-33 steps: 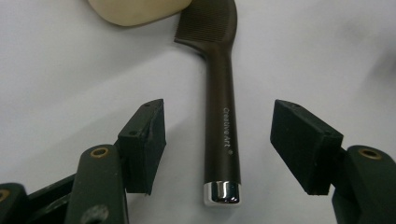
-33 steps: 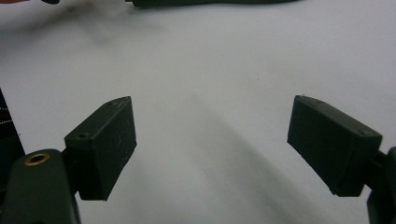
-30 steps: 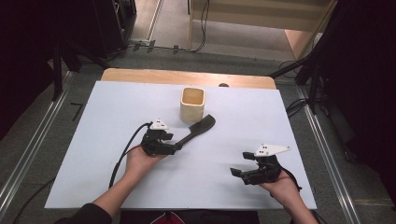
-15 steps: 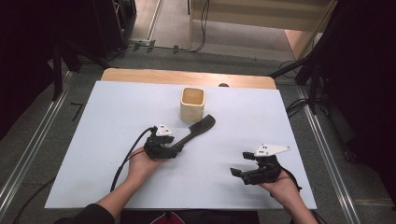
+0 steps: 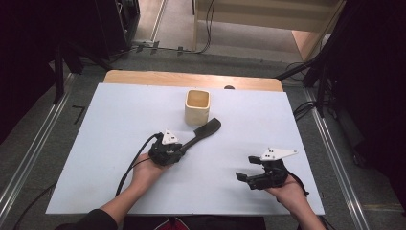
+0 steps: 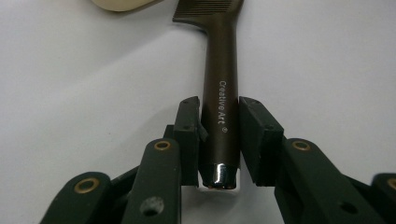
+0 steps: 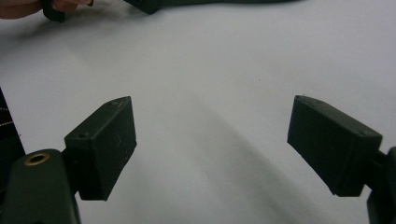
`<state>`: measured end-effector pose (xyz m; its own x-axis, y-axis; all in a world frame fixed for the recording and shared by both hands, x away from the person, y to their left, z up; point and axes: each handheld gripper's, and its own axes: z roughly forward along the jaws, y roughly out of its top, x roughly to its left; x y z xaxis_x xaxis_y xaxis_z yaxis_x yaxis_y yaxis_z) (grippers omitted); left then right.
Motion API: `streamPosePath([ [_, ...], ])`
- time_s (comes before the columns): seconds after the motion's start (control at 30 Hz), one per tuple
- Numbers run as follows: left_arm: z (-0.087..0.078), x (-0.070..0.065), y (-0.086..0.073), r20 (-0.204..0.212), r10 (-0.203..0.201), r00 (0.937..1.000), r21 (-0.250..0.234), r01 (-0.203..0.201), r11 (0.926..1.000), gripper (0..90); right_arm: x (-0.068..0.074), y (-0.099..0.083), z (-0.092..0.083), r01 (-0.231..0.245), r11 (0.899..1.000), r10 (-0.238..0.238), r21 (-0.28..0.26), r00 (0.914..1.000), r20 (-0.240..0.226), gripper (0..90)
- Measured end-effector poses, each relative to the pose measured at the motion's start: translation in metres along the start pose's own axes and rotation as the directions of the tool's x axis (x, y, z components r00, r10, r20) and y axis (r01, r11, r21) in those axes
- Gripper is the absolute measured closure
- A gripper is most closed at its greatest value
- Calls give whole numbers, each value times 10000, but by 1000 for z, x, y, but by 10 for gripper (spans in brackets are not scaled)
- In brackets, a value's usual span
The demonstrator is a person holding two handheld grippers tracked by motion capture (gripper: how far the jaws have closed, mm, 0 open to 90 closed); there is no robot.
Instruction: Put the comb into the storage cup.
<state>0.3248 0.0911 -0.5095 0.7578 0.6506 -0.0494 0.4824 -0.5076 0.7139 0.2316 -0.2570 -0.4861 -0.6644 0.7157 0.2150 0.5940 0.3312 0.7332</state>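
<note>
Brush point(image 6: 220, 93): smooth brown plastic handle, satin sheen, shiny metal end cap. Cup point(image 5: 197, 106): pale matt wood. Table point(image 5: 119, 115): matt white sheet over wood. Jaws: matt black plastic.

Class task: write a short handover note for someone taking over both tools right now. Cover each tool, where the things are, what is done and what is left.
Left tool: jaws set around the handle end of the dark brown plastic comb, pads close on both sides; whether it is fully clamped is unclear.
Right tool: open, holding nothing, low over the white table sheet at the near right.
Comb lies flat, its toothed end toward the cream square cup.
Done: left tool is on the handle.
Left: probably lift the comb, perhaps into the cup.
</note>
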Motion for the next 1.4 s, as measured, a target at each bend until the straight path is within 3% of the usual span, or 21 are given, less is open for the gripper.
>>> streamPosePath([
  [0.13, 0, 2, 1, 146, -17, 9999, 105, 15, 9999, 725, 0, 0, 0, 0, 10000, 0, 10, 10000, -10, 138],
  [0.33, 0, 8, 3, 596, -546, 9967, 129, 539, 9985, 728, 1, 0, 0, 27, 10000, -28, -6, 10000, -30, 138],
  [0.57, 0, 10, 6, 834, -756, 9936, 301, 733, 9969, 732, 1, 0, 0, 24, 10000, -24, 12, 10000, -69, 138],
  [0.9, -5, 10, 16, 1513, -1348, 9793, 574, 1274, 9902, 734, 0, 0, -1, 52, 10000, -53, -51, 10000, -52, 138],
  [1.1, -13, 5, 25, 1836, -1451, 9722, 150, 1448, 9893, 734, -1, 0, -1, 39, 10000, -39, -80, 10000, 14, 138],
  [1.4, -22, -6, 37, 1947, -1297, 9723, -753, 1467, 9863, 734, -1, 1, -2, -41, 9998, 43, -186, 10000, 74, 138],
])
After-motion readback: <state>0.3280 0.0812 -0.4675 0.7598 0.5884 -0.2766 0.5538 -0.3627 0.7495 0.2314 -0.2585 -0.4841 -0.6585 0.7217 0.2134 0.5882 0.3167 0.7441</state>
